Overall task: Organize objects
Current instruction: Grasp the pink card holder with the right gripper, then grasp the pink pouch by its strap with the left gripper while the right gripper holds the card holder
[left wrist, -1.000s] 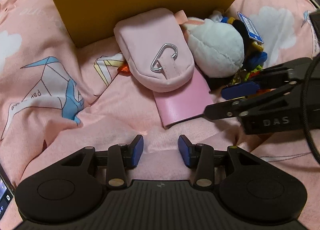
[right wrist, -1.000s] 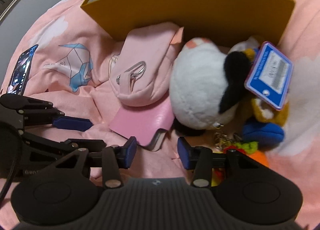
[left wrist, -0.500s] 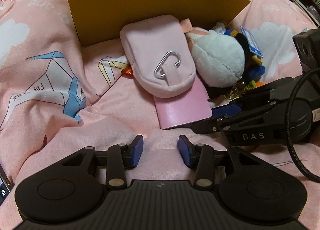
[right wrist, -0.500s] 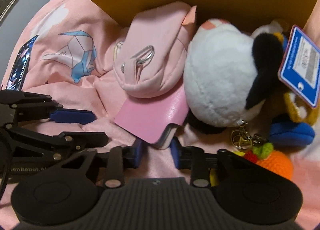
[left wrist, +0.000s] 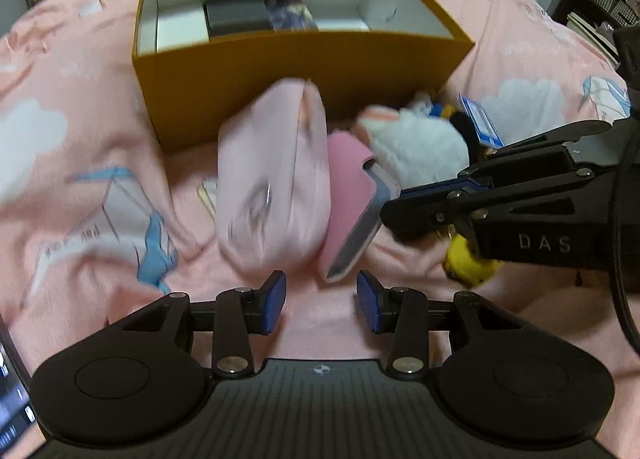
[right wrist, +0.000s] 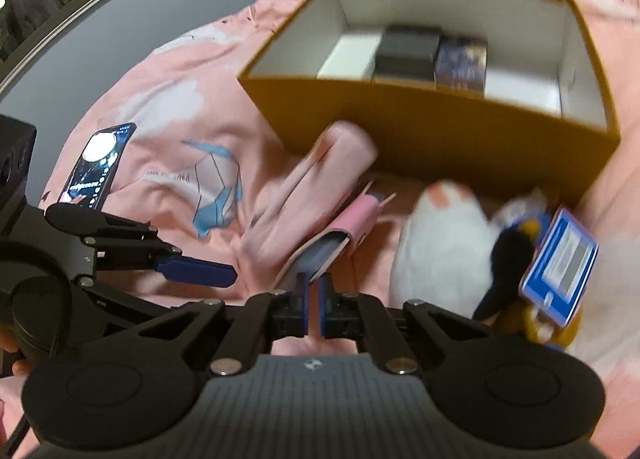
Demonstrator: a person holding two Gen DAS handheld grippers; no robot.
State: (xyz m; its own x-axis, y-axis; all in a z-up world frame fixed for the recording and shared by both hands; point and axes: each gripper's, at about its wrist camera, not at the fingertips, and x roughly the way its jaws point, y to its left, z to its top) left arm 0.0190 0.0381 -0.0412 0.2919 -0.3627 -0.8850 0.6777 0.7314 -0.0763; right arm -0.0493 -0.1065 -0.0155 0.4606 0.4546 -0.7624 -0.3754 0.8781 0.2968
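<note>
Right wrist view: right gripper (right wrist: 315, 305) has its jaws pressed together on the near corner of the pink notebook (right wrist: 340, 237), which has just been pinched as they closed. Notebook sticks out fwd from the pads, tilted up on edge, pages showing. Pink pouch (right wrist: 316, 183) leans against its left side, blurred. White plush toy (right wrist: 444, 247) w/ blue tag (right wrist: 560, 271) lies just right of the notebook, on the pink blanket (right wrist: 160, 131). Yellow box (right wrist: 432, 131) sits beyond, open-topped, w/ small boxes inside. Phone (right wrist: 98, 161) lies at left on the blanket.

Left wrist view: left gripper (left wrist: 321, 307) has jaws apart, nothing btwn them; bare blanket below. Notebook's lower corner hangs just ahead of the gap, slightly right of centre, not touching either pad. Right gripper comes in from the right edge, clamped on the notebook's far side. Pouch rests against the notebook's left face, near the left pad but apart from it. Box stands behind the pile.
</note>
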